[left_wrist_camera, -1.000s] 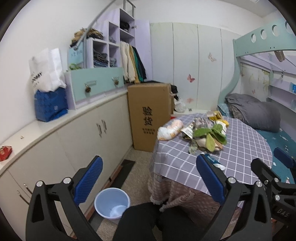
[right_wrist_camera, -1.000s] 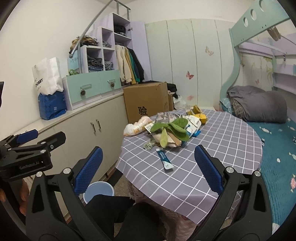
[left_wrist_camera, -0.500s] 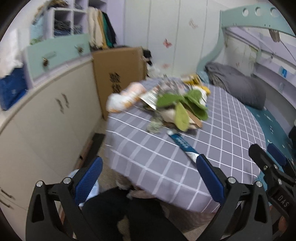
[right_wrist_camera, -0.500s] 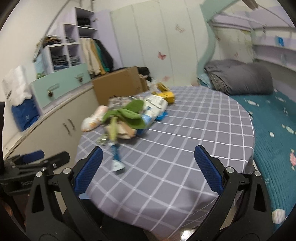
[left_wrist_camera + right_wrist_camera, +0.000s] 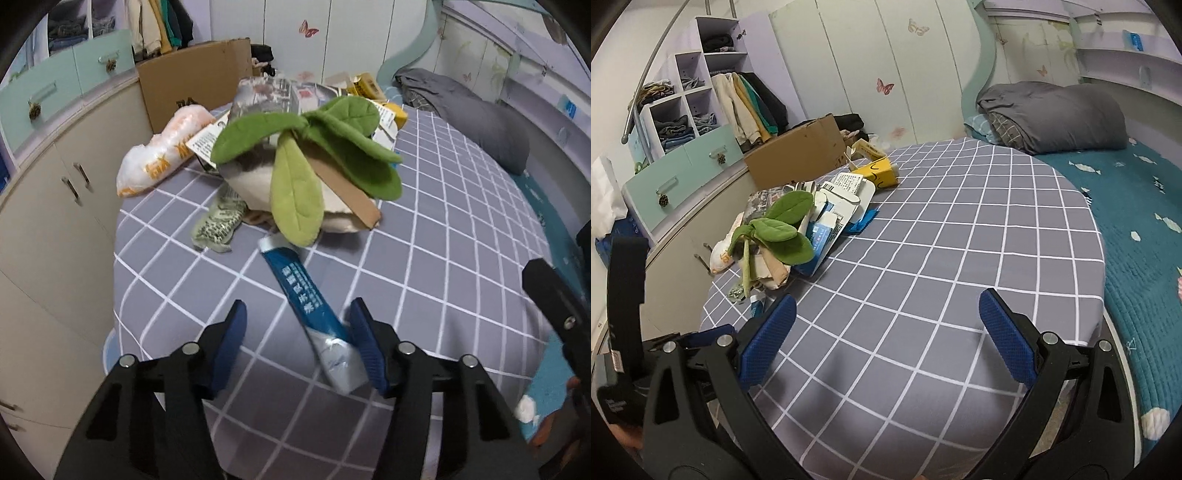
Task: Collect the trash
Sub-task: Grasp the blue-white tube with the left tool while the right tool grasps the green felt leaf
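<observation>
A blue and white tube (image 5: 314, 310) lies flat on the grey checked tablecloth (image 5: 443, 258). My left gripper (image 5: 297, 325) is open, its fingers astride the tube's near end; the right finger (image 5: 364, 332) is close to or touching it. Behind it is a trash pile: a green plush leaf toy (image 5: 314, 147), a crumpled wrapper (image 5: 218, 221), an orange and white plastic bag (image 5: 166, 151), cartons and papers. My right gripper (image 5: 886, 325) is open and empty above bare cloth, right of the pile (image 5: 798, 229).
A light blue bin (image 5: 109, 354) peeks out below the table's left edge. White cabinets (image 5: 48, 206) run along the left, with a cardboard box (image 5: 195, 81) behind the table. A bed with a grey quilt (image 5: 1052, 114) lies to the right.
My left gripper has moved forward and down over the table, narrowed, and now straddles the tube. My right gripper has swung right, over bare cloth.
</observation>
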